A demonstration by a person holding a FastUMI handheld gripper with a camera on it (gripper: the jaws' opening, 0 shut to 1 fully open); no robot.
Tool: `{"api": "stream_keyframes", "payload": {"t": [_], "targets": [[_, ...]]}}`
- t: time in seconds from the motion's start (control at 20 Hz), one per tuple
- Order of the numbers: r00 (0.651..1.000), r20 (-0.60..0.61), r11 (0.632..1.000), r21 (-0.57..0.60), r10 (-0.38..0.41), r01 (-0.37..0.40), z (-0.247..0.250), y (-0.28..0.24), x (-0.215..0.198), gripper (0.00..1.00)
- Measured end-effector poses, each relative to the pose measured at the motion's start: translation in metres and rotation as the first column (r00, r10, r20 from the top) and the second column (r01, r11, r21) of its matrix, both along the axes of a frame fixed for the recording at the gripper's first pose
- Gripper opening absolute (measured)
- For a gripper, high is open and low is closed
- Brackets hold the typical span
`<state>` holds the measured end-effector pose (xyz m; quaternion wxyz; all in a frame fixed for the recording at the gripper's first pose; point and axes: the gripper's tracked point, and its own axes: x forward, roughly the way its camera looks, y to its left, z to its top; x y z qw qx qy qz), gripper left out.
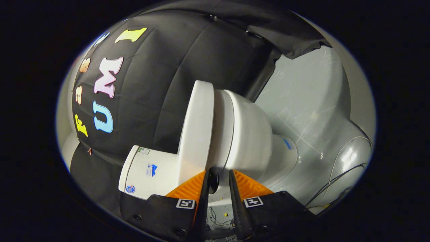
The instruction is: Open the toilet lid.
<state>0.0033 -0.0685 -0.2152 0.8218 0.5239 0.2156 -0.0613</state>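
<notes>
The toilet lid (196,131), raised apart from the seat and bowl (247,134) beside it, stands just ahead of the gripper (218,176), whose orange fingers (188,188) sit slightly parted, seemingly gripping nothing, the tank (151,171) beyond.

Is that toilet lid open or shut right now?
Nearly shut: the lid lies close along the bowl, a thin gap between them. The gripper fingers sit at that seam, slightly apart.
</notes>
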Motion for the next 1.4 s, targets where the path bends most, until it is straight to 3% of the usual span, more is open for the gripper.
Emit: {"api": "stream_keyframes", "payload": {"t": [0.05,0.25,0.35,0.85,1.4], "targets": [[0.999,0.007,0.998,0.042,-0.036,0.036,0.005,-0.007,0.004,0.38],[0.999,-0.011,0.998,0.049,-0.034,0.034,0.002,-0.004,0.008,0.12],[1.000,-0.001,0.995,0.100,-0.026,0.026,0.007,-0.003,0.007,0.11],[0.999,0.036,0.990,0.141,-0.010,0.004,0.007,-0.001,0.006,0.05],[1.000,0.000,0.996,0.085,-0.006,0.006,0.013,0.003,0.007,0.05]]}}
